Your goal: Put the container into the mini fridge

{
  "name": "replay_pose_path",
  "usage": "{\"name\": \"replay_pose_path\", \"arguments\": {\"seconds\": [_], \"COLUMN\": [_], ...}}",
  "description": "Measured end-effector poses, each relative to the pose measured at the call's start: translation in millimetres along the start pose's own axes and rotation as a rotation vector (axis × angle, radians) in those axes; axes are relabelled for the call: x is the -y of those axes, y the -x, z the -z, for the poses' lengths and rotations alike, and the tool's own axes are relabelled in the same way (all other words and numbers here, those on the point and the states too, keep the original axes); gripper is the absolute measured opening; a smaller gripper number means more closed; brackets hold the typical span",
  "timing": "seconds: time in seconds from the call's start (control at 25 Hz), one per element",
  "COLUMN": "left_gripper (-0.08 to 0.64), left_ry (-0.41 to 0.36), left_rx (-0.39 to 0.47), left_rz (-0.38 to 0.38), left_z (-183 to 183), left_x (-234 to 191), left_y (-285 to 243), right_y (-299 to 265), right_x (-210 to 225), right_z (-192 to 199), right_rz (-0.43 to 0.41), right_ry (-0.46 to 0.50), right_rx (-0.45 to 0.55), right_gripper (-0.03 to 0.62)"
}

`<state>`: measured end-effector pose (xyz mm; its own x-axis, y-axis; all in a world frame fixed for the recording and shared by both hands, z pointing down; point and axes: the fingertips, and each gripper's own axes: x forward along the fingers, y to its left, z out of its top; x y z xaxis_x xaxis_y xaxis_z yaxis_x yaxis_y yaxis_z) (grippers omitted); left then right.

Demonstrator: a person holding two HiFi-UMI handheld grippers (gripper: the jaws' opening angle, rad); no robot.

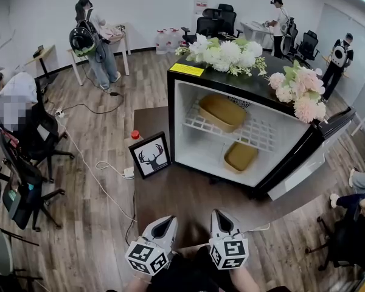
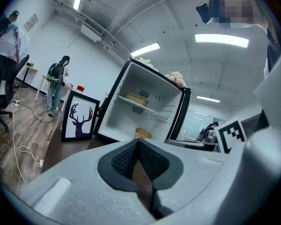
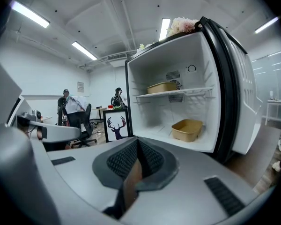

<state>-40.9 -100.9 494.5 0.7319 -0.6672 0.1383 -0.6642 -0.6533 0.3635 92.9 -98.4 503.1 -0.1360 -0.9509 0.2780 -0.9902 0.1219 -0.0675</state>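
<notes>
- You are holding the left gripper (image 1: 163, 222) and the right gripper (image 1: 219, 215) close to yourself, both with fingers pressed together on nothing.
- One container (image 1: 222, 111) is resting on the mini fridge's (image 1: 188, 121) wire shelf, and another container (image 1: 240, 156) is sitting on its floor.
- The door (image 1: 304, 163) is standing open. Swinging it hard is likely risking a jolt to the flowers (image 1: 299, 91) on top.
- The yellow label (image 1: 187, 70) is showing print too small to read, and the deer picture (image 1: 151, 156) is carrying no words.

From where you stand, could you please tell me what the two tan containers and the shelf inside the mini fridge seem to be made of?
Upper container: probably moulded fibre or paper pulp. It is matte tan with no gloss and a soft rounded rim.
Lower container: same colour and dull finish, so likely the same material.
Shelf: looks like white coated wire, with thin smooth bars forming an open grid.
</notes>
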Motion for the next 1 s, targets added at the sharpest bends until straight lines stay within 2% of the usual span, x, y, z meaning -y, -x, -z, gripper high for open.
{"name": "replay_pose_path", "arguments": {"seconds": [1.0], "left_gripper": [0.009], "left_ry": [-0.016], "left_rx": [-0.024], "left_rz": [-0.008], "left_z": [15], "left_x": [5], "left_y": [3], "right_y": [7], "right_x": [1], "right_z": [8], "right_rz": [0.012], "right_ry": [0.03], "right_rx": [0.001], "right_gripper": [0.006]}}
